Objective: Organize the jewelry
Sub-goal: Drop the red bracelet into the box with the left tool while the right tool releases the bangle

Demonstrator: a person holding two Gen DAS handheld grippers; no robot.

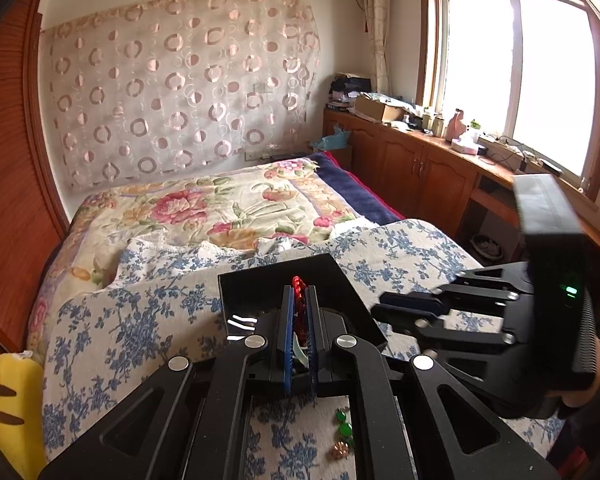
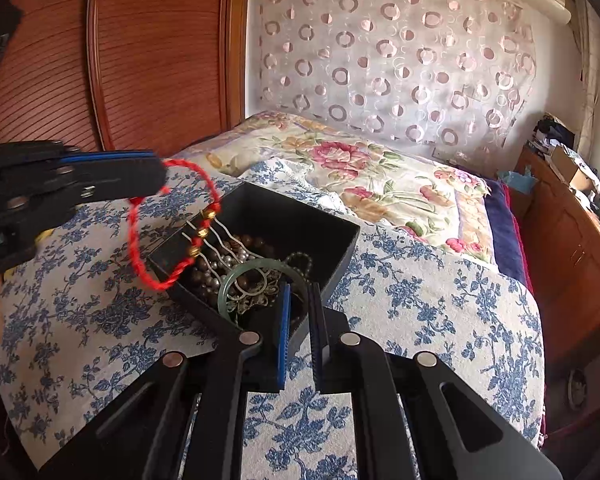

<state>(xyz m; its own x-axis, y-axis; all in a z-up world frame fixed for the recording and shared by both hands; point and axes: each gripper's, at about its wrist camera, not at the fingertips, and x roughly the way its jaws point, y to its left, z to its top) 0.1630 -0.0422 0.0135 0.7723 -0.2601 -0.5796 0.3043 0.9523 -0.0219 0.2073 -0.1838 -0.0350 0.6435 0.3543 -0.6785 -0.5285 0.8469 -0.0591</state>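
My left gripper [image 1: 299, 294] is shut on a red braided cord bracelet [image 2: 168, 220] with gold beads; the loop hangs from it over the near left corner of a black jewelry box [image 2: 340, 240]. The red cord pokes out between its pads in the left wrist view [image 1: 297, 283]. The box [image 1: 268, 284] stands on the blue-flowered cloth and holds a jade bangle [image 2: 256, 272], brown and grey bead strings and a wavy metal hairpin. My right gripper [image 2: 300, 292] has its jaws a narrow gap apart and is empty, at the box's near edge; it also shows in the left wrist view [image 1: 380, 308].
Green stone earrings [image 1: 344, 426] and a small gold piece [image 1: 340, 450] lie on the blue-flowered cloth [image 2: 420, 300] under my left gripper. A floral quilt [image 1: 204, 208] covers the far bed. Wooden cabinets [image 1: 420, 168] run along the right. A yellow cushion [image 1: 8, 400] sits left.
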